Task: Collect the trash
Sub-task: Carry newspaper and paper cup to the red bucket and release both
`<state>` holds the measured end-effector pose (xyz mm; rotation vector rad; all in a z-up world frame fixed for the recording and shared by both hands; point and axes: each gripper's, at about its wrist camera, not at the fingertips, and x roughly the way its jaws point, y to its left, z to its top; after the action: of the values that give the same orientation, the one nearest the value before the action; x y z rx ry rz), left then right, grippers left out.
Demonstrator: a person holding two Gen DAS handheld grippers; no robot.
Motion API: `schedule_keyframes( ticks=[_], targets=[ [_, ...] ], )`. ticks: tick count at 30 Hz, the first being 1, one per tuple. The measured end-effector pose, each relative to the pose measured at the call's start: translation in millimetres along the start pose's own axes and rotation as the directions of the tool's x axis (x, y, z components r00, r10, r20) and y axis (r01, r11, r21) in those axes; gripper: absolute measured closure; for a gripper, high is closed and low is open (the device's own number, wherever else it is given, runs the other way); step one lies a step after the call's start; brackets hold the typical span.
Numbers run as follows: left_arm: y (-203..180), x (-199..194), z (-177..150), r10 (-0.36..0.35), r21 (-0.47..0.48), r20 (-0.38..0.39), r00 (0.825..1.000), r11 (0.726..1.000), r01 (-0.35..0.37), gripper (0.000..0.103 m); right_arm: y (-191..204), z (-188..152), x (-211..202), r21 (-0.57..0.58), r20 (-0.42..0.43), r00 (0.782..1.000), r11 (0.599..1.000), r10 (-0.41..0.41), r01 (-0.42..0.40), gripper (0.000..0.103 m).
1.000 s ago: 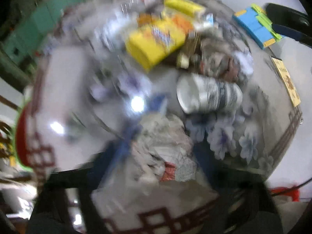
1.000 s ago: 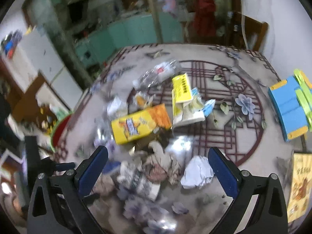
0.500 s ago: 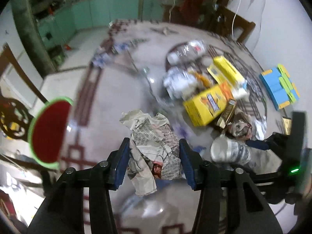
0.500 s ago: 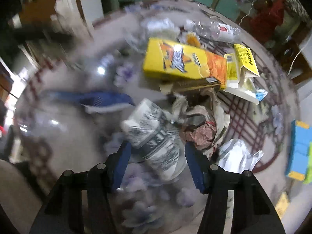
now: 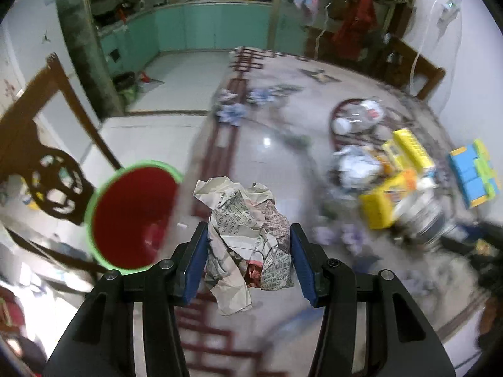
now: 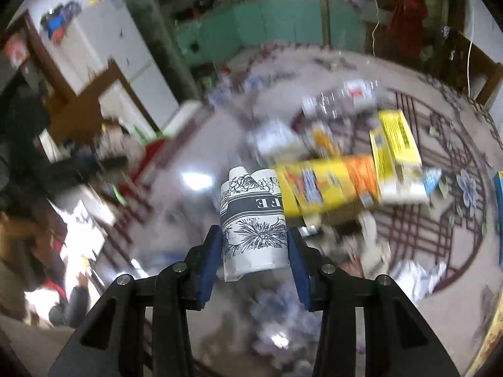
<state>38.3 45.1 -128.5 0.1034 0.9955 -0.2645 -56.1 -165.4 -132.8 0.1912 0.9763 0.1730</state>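
— What surrounds the table?
— Teal cabinets (image 5: 217, 28) line the far wall, above a pale tiled floor (image 5: 176, 94).
— Furniture?
— A dark carved wooden chair (image 5: 47, 163) on the left; clothes (image 5: 355, 22) hang by the white wall.

Crumpled newspaper (image 5: 248, 229): thin printed paper, matt, heavily creased. Paper cup (image 6: 254, 223): smooth white paper with black floral print, crushed at the rim. Left gripper (image 5: 249, 262) and right gripper (image 6: 255, 265): matt black plastic arms, blue rubbery pads, small bright metal screws. Table (image 5: 276, 160): glossy, reflective patterned top. Bin (image 5: 132, 213): smooth red plastic with a green rim. Yellow box (image 6: 327, 185): printed cardboard, slight sheen. Chair (image 5: 44, 144): dark varnished wood.
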Motion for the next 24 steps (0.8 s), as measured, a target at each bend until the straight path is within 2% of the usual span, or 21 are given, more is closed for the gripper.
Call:
schedule_keyframes(
  ticks=[5,10,17,24],
  targets=[
    [36.6,-2.5,15.3,0.015,0.034,0.036,0.999,0.999,-0.016,0.054,46.0,41.5,10.2,0.024,0.059,0.998,1.000,-0.002,0.000,0.063],
    [77.7,-8.2,34.9,0.056,0.054,0.100,0.993,0.997,-0.062,0.054,98.0,76.9,37.3,0.024,0.065,0.998,1.000,0.006,-0.007,0.063],
    [136.6,-6.6,51.6,0.087,0.037,0.126,0.988,0.995,-0.092,0.054,154.6,101.9,82.4,0.016,0.038,0.999,1.000,0.017,-0.017,0.063],
    [184.7,5.5,55.0,0.106,-0.002,0.107,0.989,0.994,-0.106,0.053,194.3,119.4,122.4,0.000,0.010,0.999,0.999,0.040,-0.040,0.063]
  ],
)
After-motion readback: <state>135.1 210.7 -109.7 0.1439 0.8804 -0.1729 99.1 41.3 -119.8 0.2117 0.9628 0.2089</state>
